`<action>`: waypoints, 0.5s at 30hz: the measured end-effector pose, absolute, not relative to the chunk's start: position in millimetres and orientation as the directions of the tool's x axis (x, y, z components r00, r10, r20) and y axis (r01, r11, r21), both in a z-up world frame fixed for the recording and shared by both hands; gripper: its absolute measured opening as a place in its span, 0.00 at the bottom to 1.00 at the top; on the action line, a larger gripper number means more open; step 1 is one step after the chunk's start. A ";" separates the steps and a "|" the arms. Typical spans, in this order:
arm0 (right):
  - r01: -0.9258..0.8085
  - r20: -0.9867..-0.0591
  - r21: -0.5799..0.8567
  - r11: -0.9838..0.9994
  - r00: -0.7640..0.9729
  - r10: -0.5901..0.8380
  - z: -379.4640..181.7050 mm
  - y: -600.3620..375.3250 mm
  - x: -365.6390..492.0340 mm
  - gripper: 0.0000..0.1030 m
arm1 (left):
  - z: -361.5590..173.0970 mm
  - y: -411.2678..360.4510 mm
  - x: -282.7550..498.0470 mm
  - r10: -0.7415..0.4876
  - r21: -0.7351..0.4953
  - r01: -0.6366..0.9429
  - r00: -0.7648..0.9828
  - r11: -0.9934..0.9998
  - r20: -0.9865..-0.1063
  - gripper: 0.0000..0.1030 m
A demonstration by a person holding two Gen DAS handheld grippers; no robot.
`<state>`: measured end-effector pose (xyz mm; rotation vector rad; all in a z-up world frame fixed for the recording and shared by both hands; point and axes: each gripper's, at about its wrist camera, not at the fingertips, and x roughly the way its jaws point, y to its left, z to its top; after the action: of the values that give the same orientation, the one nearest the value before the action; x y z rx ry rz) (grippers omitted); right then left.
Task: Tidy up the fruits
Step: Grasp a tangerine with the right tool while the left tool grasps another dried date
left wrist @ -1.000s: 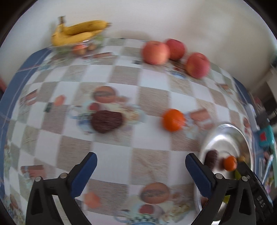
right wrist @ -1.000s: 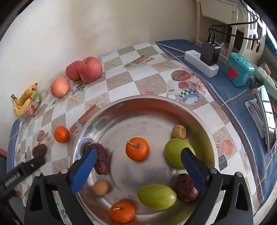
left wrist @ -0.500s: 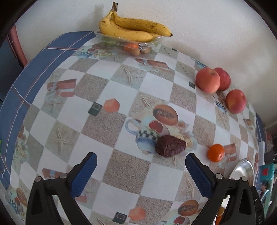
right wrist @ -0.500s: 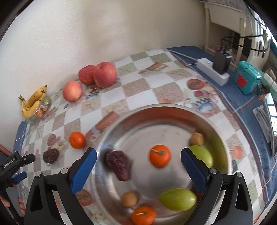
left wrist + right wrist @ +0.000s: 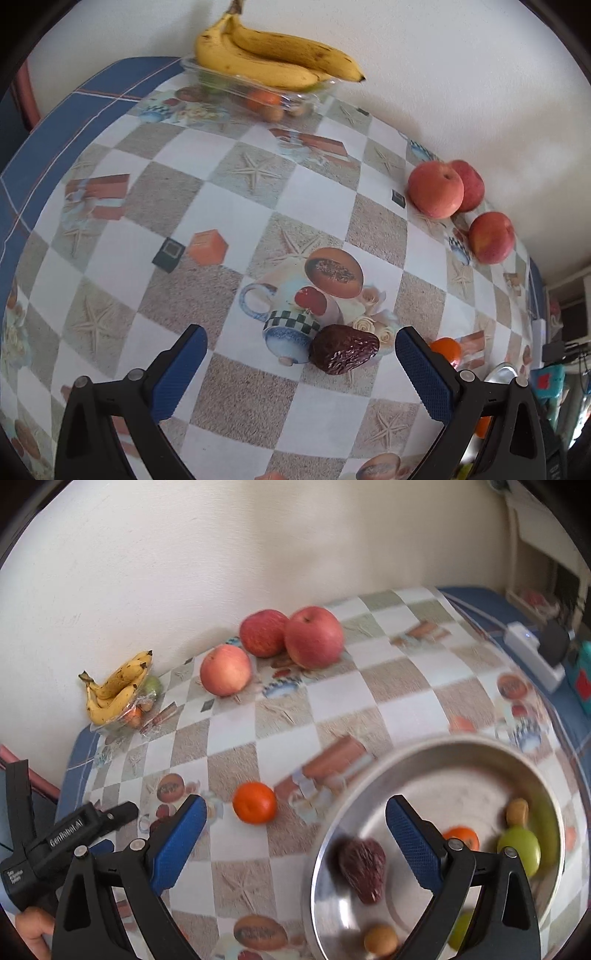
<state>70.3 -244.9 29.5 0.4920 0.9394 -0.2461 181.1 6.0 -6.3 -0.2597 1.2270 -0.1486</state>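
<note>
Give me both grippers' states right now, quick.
Left gripper: open, empty, dark date between its fingers.
Right gripper: open, empty.

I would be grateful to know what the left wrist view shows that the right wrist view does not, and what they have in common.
Only the left wrist view shows the dark wrinkled fruit lying on the tablecloth between the open left gripper's fingers.

Only the right wrist view shows the inside of the metal bowl, with another dark fruit, green fruits and small brown ones, plus the white power strip and the open right gripper.

Both show the bananas, three apples and the loose orange.
</note>
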 end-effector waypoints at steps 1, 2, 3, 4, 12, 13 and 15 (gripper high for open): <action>0.410 -0.818 0.282 0.867 0.575 -0.006 30.2 -242.3 74.8 0.95 | -7.4 4.2 182.1 -0.250 -0.273 -0.025 0.331 0.962 -0.910 0.99; 0.410 -0.816 0.275 0.869 0.578 -0.015 30.5 -239.9 79.1 0.95 | -8.5 3.1 183.1 -0.255 -0.278 -0.024 0.329 0.960 -0.909 0.98; 0.408 -0.814 0.274 0.871 0.580 -0.017 30.2 -238.2 82.5 0.95 | -10.1 1.6 184.0 -0.266 -0.288 -0.021 0.325 0.957 -0.908 0.97; 0.402 -0.813 0.273 0.874 0.583 -0.014 29.1 -234.9 87.4 0.94 | -11.5 0.7 184.6 -0.275 -0.296 -0.018 0.322 0.955 -0.906 0.96; 0.339 -0.828 0.297 0.893 0.557 0.064 3.2 -219.2 112.2 0.63 | -39.2 -9.2 185.5 -0.350 -0.362 -0.016 0.212 0.932 -0.912 0.70; 0.335 -0.833 0.297 0.894 0.549 0.070 -1.2 -216.6 113.7 0.61 | -40.4 -10.9 185.3 -0.349 -0.358 -0.010 0.208 0.934 -0.914 0.69; 0.330 -0.847 0.281 0.901 0.526 0.072 -10.5 -210.7 116.4 0.60 | -40.1 -16.0 184.7 -0.340 -0.345 0.011 0.213 0.938 -0.916 0.62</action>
<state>116.4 -210.7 -10.5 0.4399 1.0130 -0.1603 184.7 -16.0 -40.1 -0.2891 1.3387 -0.2480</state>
